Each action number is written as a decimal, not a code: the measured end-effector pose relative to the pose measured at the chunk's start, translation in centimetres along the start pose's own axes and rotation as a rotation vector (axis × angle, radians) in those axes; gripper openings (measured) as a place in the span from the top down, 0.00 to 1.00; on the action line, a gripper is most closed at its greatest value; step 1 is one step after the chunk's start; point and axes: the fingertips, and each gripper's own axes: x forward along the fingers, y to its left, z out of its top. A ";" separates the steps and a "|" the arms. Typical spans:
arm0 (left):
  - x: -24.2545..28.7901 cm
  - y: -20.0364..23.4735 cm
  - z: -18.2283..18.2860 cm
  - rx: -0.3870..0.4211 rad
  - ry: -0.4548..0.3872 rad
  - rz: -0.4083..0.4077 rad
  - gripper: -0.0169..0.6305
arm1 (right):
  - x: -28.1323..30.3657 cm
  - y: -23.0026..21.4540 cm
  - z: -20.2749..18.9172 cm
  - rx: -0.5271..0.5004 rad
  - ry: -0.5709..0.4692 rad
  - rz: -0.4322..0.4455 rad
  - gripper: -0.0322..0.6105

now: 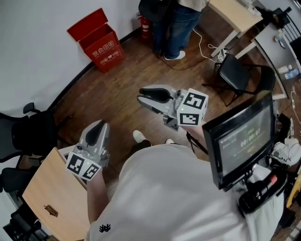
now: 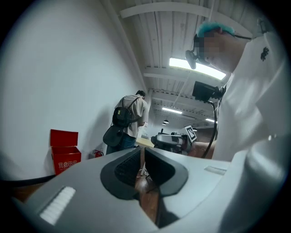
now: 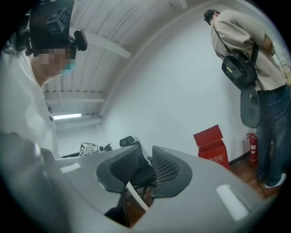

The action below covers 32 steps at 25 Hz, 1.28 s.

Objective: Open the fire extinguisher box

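The red fire extinguisher box (image 1: 104, 49) stands on the wood floor against the white wall, its lid (image 1: 87, 23) tipped up and back. It also shows small and far off as the box (image 2: 65, 156) in the left gripper view and the box (image 3: 213, 146) in the right gripper view. My left gripper (image 1: 96, 130) hangs low at the left, well short of the box, jaws almost together with nothing between them. My right gripper (image 1: 144, 97) is held mid-room, pointing left, jaws likewise close and holding nothing.
A person (image 1: 171, 23) stands beyond the box beside a small red extinguisher (image 1: 146, 27). A black office chair (image 1: 28, 132) and a wooden board (image 1: 51, 197) sit at the left. A folding chair (image 1: 237, 75), a light desk (image 1: 235, 14) and a chest-mounted monitor (image 1: 242, 136) are on the right.
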 end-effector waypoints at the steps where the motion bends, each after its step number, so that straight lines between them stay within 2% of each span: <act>1: 0.4 -1.5 -0.2 -0.001 -0.003 0.002 0.93 | -1.3 0.8 -0.1 -0.013 0.005 0.012 0.83; 3: 1.4 -5.3 -0.6 -0.019 -0.020 -0.004 0.93 | -4.7 2.5 -0.2 -0.017 0.010 0.034 0.83; 6: 2.1 -10.5 -2.0 -0.097 -0.046 -0.041 0.93 | -9.5 4.7 -0.9 0.001 0.013 0.037 0.83; 8: 2.1 -11.3 -2.9 -0.117 -0.042 -0.050 0.93 | -10.3 5.0 -1.3 0.002 0.014 0.032 0.83; 12: 2.8 -11.3 -3.8 -0.108 -0.010 -0.067 0.93 | -10.5 4.8 -1.6 -0.016 0.024 0.012 0.83; 17: 3.6 -15.6 -4.0 -0.082 -0.020 -0.086 0.93 | -14.1 6.3 -1.2 -0.056 0.005 0.015 0.83; 23: 4.1 -18.6 -4.0 -0.036 -0.025 -0.081 0.93 | -16.7 7.9 -0.3 -0.124 -0.021 0.040 0.83; 32: 4.7 -19.0 -3.9 -0.017 -0.027 -0.086 0.93 | -17.4 7.8 0.1 -0.190 -0.009 0.021 0.84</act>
